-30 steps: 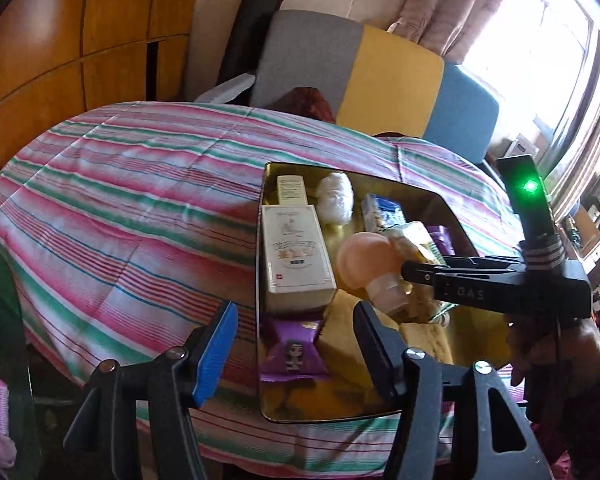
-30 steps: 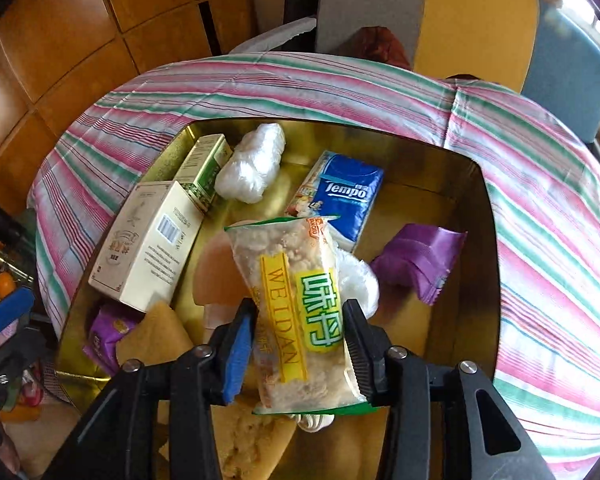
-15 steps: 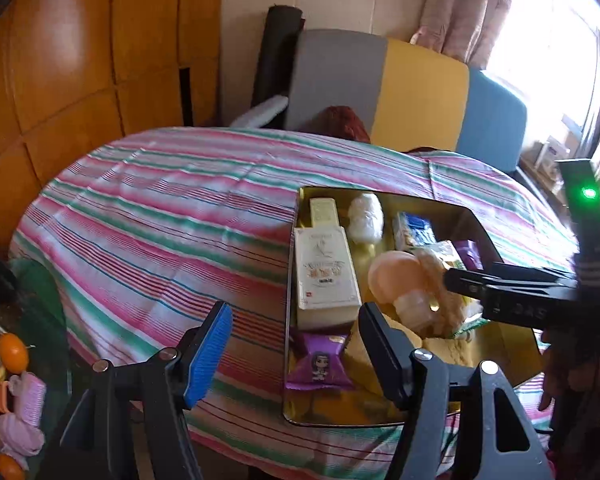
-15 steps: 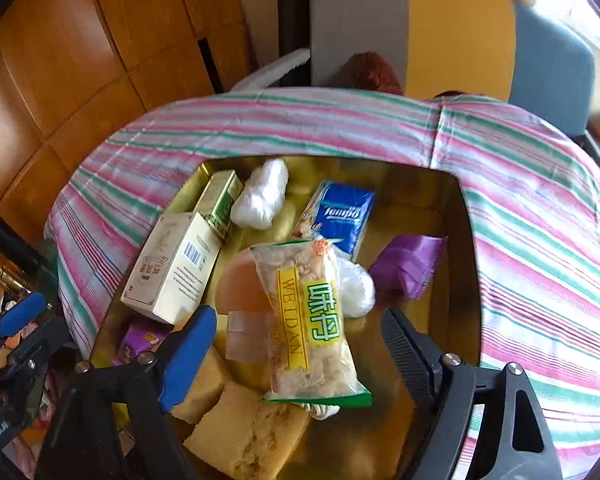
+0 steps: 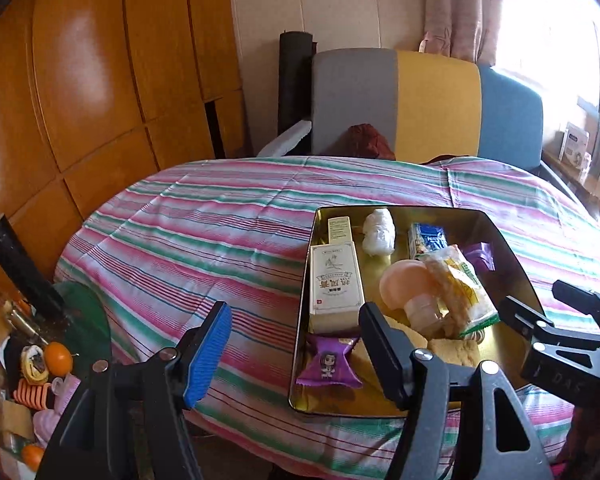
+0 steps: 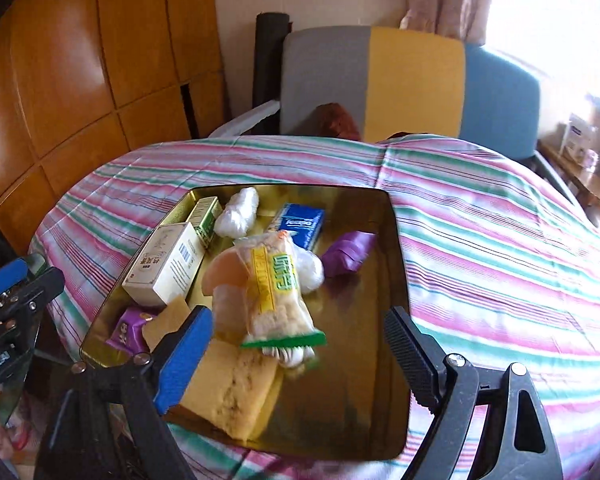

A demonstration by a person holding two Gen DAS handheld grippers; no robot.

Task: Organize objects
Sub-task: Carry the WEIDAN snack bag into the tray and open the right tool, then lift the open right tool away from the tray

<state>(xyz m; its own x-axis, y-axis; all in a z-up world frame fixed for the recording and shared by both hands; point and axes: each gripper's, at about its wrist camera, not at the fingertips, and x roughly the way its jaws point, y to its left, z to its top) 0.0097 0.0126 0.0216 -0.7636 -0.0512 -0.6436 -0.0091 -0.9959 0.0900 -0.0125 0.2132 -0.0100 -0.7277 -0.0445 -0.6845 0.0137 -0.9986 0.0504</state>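
Observation:
A gold metal tray [image 6: 396, 280] [image 5: 512, 256] sits on the striped tablecloth [image 6: 500, 248]. In it lie a yellow snack packet [image 6: 274, 284] [image 5: 460, 288], a white box [image 6: 166, 264] [image 5: 334, 284], a peach round object [image 5: 404, 286], a blue tissue pack [image 6: 302, 222], purple wrappers [image 6: 350, 250] [image 5: 330, 362], a white wad [image 6: 236, 210] and yellow sponges [image 6: 232, 388]. My right gripper [image 6: 296, 360] is open and empty, above the tray's near edge. My left gripper [image 5: 296, 348] is open and empty at the tray's left near corner.
A grey, yellow and blue sofa [image 5: 420, 100] stands behind the table. Wooden panels [image 5: 80, 80] line the left wall. A low glass side table with oranges [image 5: 58, 354] and clutter is at lower left. A window is at the right.
My right gripper opened and let go of the yellow snack packet, which now lies in the tray. Both grippers pulled back and up from the tray.

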